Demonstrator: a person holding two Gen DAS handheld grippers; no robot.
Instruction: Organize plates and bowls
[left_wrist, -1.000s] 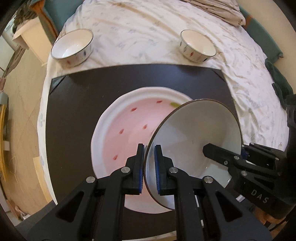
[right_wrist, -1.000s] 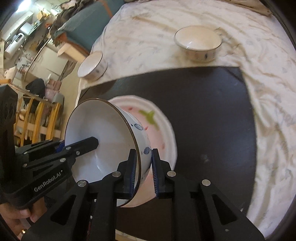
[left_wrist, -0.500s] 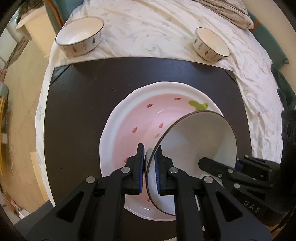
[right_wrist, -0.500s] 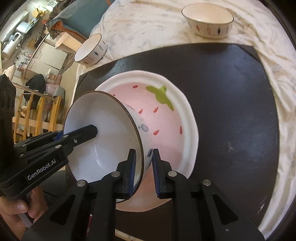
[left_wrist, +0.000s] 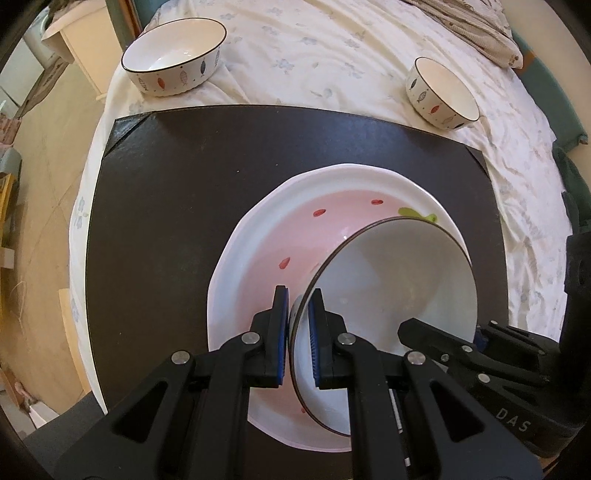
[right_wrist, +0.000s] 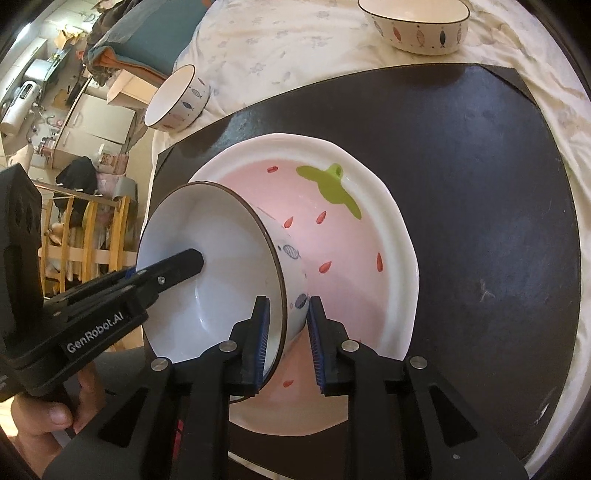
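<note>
A white bowl (left_wrist: 399, 280) with a dark rim and fish pattern leans tilted inside a pink strawberry plate (left_wrist: 251, 240) on the dark mat (left_wrist: 166, 184). My left gripper (left_wrist: 298, 306) is shut on the bowl's near rim, one pad inside and one outside. In the right wrist view the same bowl (right_wrist: 207, 266) has its opposite rim between the fingers of my right gripper (right_wrist: 289, 310). Those jaws are opening, and a gap shows between the inner pad and the rim. The plate (right_wrist: 391, 221) lies under the bowl.
Two more fish-pattern bowls sit on the flowered bedsheet beyond the mat, a wider bowl (left_wrist: 173, 51) at the far left and a smaller bowl (left_wrist: 441, 92) at the far right. Bare mat (right_wrist: 480, 166) lies right of the plate. A hand (right_wrist: 48, 424) holds the left gripper.
Both grippers have come down with the bowl, which now rests lower in the pink plate. The right gripper's fingers have parted a little around the rim.
</note>
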